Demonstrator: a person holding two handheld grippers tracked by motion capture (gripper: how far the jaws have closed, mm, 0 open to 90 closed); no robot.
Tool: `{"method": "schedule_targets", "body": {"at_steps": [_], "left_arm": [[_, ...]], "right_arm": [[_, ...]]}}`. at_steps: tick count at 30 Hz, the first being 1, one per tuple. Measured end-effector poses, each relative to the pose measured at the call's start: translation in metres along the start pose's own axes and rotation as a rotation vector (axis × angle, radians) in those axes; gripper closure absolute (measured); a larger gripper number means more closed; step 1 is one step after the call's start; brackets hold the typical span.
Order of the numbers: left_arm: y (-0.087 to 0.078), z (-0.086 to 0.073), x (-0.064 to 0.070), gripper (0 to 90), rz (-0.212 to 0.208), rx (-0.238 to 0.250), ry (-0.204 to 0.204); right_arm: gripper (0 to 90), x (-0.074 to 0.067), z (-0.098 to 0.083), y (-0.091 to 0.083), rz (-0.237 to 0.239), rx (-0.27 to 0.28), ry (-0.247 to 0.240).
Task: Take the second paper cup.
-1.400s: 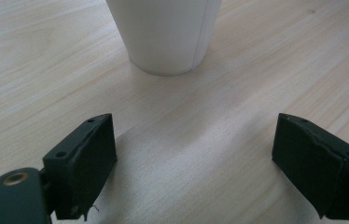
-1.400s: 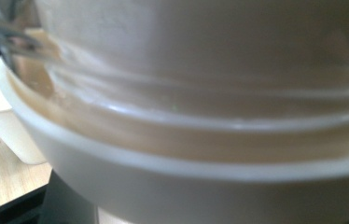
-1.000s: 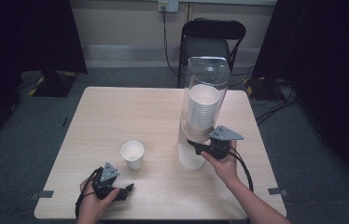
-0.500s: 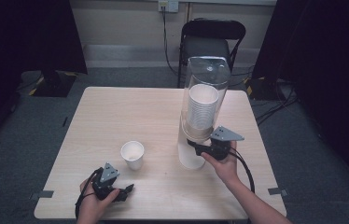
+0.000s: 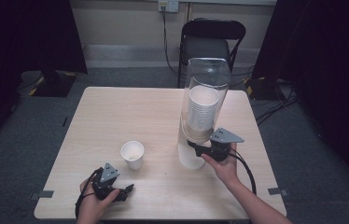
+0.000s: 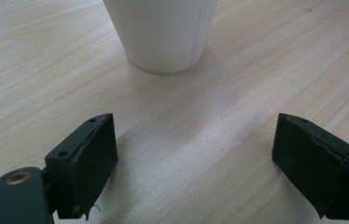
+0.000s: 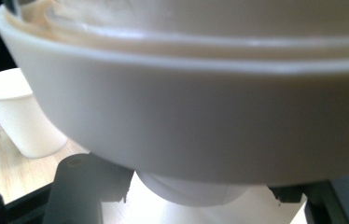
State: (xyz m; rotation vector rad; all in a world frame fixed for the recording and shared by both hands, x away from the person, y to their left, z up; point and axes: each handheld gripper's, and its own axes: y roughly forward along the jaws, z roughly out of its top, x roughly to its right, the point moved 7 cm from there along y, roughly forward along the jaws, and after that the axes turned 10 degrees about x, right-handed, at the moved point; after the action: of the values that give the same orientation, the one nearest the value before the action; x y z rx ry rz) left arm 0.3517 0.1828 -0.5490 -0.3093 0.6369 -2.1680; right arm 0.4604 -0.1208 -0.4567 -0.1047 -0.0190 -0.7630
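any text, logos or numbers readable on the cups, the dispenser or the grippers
None can be read.
The loose paper cup is plain white, with no print on the side shown.
The clear dispenser tube and its stacked cups carry no visible label.
The left gripper and right gripper show no lettering; any marking would be too small to tell.

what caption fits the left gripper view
Open left gripper faces the base of a white paper cup on the wooden table.
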Motion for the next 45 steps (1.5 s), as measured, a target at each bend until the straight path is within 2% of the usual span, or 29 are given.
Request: {"method": "schedule_targets", "body": {"at_steps": [4,7,8,9,10,11,14,17,20,31,37,39,41,43,45], "left_arm": [[0.000,0.000,0.000,13.4,0.000,0.000,0.000],[0.000,0.000,0.000,13.4,0.000,0.001,0.004],[0.000,0.000,0.000,13.4,0.000,0.000,0.000],[0.000,0.000,0.000,13.3,-0.002,0.001,0.003],[0.000,0.000,0.000,13.3,-0.002,0.001,0.003],[0.000,0.000,0.000,13.3,-0.002,0.000,-0.001],[0.000,0.000,0.001,13.1,-0.008,0.003,-0.002],[0.000,0.000,0.001,12.9,-0.008,0.003,-0.002],[0.000,0.000,0.001,13.1,-0.008,0.002,0.001],[0.000,0.000,0.002,12.2,-0.016,0.001,-0.003],[0.001,0.001,0.002,12.5,-0.019,0.003,-0.007],[0.000,0.001,0.003,16.7,-0.030,0.006,-0.013],[0.000,0.005,0.008,17.1,-0.057,-0.009,-0.042],[0.002,0.007,0.014,18.6,-0.083,-0.005,-0.041],[0.003,0.010,0.020,18.6,-0.103,-0.006,-0.023]], "right_arm": [[36.7,0.000,-0.001,-0.001,-0.003,0.003,-0.007],[37.6,0.000,-0.009,-0.001,0.003,-0.029,-0.004],[37.7,-0.001,-0.020,-0.001,0.008,-0.111,-0.011],[37.6,-0.001,-0.033,-0.001,0.021,-0.147,0.002],[37.6,0.002,-0.053,-0.002,0.021,-0.236,-0.011],[37.5,0.005,-0.062,-0.004,0.020,-0.269,-0.010],[37.2,0.005,-0.049,-0.006,0.025,-0.208,0.018],[37.0,0.000,-0.051,-0.005,0.037,-0.220,0.003],[36.8,0.002,-0.052,-0.008,0.028,-0.226,0.010],[36.4,0.003,-0.065,-0.018,0.068,-0.276,0.010],[36.2,-0.005,-0.072,-0.022,0.087,-0.309,0.005],[36.3,-0.010,-0.073,-0.024,0.101,-0.316,0.014],[36.2,-0.015,-0.074,-0.024,0.111,-0.322,0.015],[36.1,-0.020,-0.074,-0.024,0.126,-0.324,0.009],[36.1,-0.024,-0.075,-0.024,0.135,-0.331,-0.007]]}}
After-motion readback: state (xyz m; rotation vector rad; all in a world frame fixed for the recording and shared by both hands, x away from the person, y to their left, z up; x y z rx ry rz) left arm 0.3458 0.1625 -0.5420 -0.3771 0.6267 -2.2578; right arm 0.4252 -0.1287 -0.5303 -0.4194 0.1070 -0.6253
